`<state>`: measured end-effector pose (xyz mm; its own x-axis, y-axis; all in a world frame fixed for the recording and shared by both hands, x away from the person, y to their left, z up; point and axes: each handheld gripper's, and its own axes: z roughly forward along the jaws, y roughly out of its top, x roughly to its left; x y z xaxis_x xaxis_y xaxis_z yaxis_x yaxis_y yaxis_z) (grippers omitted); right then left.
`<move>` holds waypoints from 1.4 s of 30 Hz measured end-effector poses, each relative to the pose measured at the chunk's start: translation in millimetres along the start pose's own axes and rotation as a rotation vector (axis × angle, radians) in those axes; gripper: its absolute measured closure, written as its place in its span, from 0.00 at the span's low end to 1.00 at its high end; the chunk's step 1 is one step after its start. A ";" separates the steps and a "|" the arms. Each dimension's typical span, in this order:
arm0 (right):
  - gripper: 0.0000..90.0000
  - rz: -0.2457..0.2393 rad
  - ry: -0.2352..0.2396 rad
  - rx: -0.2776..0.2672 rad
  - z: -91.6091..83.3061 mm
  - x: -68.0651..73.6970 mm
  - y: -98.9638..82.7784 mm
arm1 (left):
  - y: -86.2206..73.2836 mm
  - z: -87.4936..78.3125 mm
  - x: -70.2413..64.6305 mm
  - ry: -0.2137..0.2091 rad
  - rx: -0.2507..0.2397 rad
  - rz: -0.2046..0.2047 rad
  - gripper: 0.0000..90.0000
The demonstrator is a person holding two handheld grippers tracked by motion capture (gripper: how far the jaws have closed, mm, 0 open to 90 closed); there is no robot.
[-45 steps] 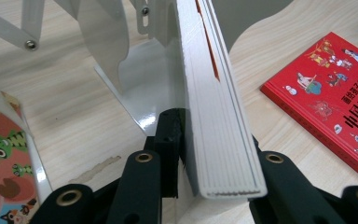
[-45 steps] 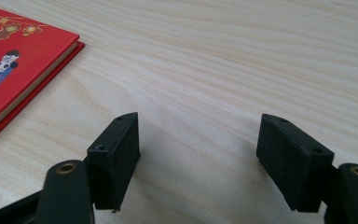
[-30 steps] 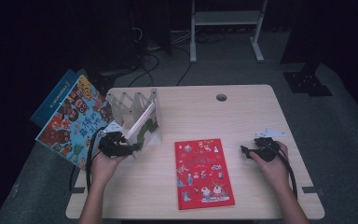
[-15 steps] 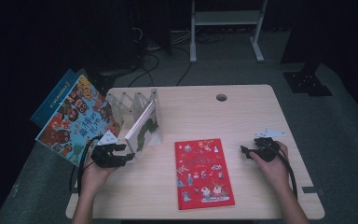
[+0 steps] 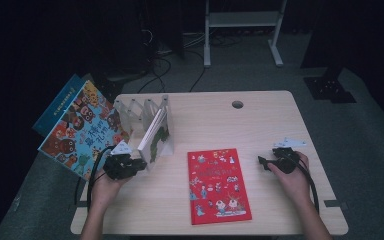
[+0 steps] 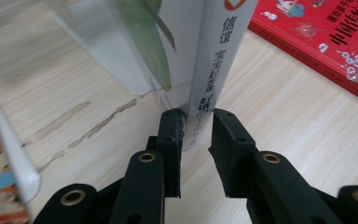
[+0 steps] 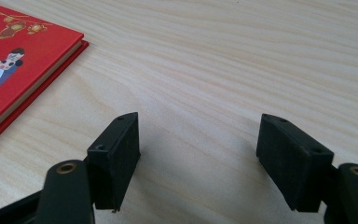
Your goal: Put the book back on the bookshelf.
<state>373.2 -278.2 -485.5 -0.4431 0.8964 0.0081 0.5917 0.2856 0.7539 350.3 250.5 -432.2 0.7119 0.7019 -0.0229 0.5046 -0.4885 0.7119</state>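
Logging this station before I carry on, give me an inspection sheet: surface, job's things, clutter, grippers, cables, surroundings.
Surface: light wooden table, with a round hole near its far edge.
Job's things: white book standing spine-out in the clear rack; red book lying flat.
Clutter: colourful picture book leaning past the table's left edge.
Grippers: left gripper has just been closing, jaws around the white book's spine; right gripper open, nothing between its jaws.
Cables: one trails from each gripper; more lie on the floor behind.
Surroundings: dark room, metal stand behind.
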 end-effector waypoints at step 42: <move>0.32 -0.002 0.004 0.000 -0.1 0.1 -0.1 | 41.6 52.3 -24.8 -0.034 -0.028 0.003 0.62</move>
<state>373.0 -278.1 -485.5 -0.4471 0.8944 0.0094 0.5906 0.2873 0.7541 379.2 185.7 -438.7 0.7300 0.6820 -0.0443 0.4889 -0.4758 0.7311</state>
